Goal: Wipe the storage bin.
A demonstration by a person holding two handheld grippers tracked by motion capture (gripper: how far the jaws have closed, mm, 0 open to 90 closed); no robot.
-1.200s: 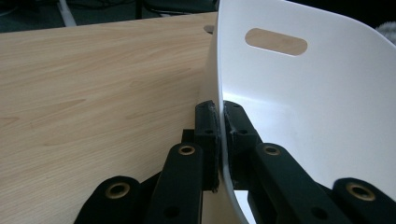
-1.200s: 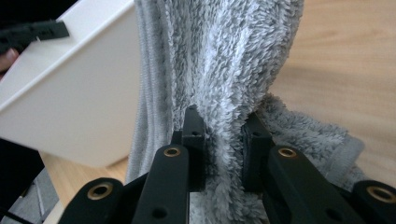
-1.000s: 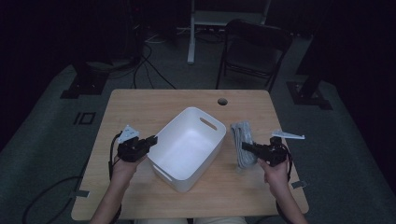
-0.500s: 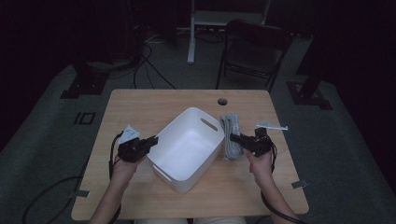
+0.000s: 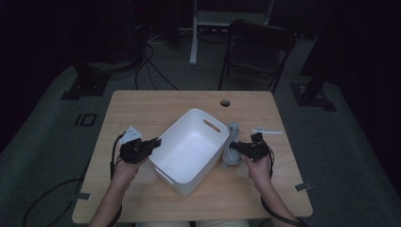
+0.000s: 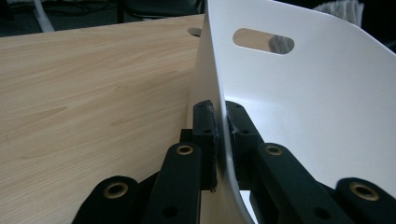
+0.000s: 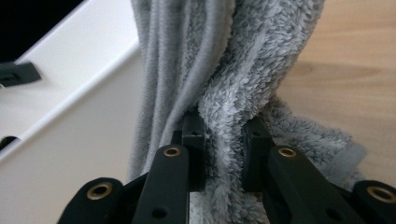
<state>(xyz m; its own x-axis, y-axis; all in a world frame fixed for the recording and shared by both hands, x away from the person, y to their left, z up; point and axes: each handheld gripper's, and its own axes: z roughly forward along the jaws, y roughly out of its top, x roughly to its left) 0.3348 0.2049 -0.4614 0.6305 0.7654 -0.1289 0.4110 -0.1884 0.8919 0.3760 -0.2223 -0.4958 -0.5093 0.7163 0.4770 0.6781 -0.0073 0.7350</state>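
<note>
While pinched by the right claw (image 7: 219,135), fluffy grey towel (image 7: 243,65) beside smooth white tub (image 5: 191,149)

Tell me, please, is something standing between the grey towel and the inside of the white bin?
Only the bin's own wall. The grey towel, pinched in the right gripper, hangs just outside the white bin against its right side, so it must go over that rim. The bin's inside looks bare. The left gripper clamps the opposite wall.

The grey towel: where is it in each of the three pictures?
High view: grey towel right of centre, beside the white bin.
Left gripper view: top right corner, behind the bin wall.
Right gripper view: centre, pinched by the jaws.
Shared landmark: the white bin.
</note>
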